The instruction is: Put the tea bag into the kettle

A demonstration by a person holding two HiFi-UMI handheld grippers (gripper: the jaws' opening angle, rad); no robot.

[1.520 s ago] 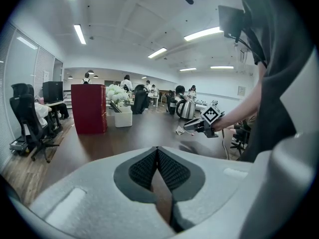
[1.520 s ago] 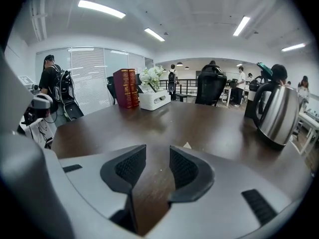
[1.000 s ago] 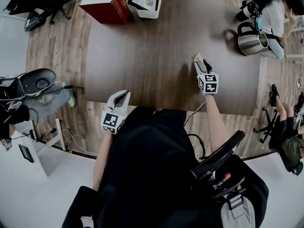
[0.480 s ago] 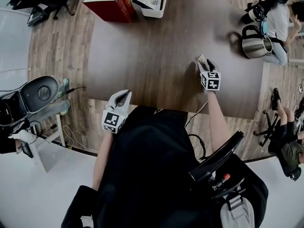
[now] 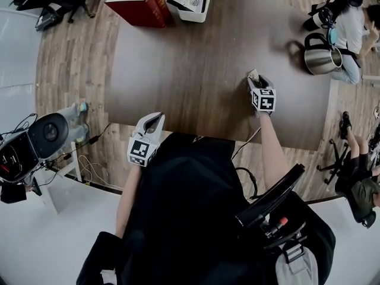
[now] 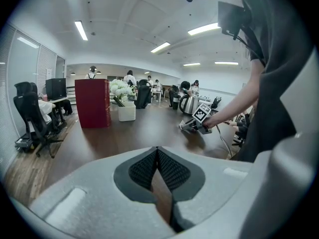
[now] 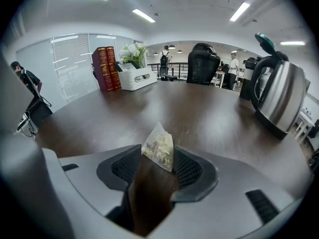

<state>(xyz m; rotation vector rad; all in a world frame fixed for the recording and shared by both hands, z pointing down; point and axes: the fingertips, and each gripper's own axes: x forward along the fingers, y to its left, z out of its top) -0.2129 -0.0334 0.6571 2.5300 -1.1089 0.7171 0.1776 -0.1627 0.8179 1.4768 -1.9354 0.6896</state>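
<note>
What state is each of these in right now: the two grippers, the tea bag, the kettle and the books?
left gripper: shut, empty.
right gripper: open; jaws have just been opening, with the tea bag between them.
tea bag: standing between the right jaws, not pinched.
kettle: upright on the table, lid up.
books: upright, closed.

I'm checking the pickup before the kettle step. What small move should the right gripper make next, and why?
Probably close the right gripper on the tea bag: its jaws have just been opening and stand apart, with the bag upright on the table between them, not yet pinched.
</note>
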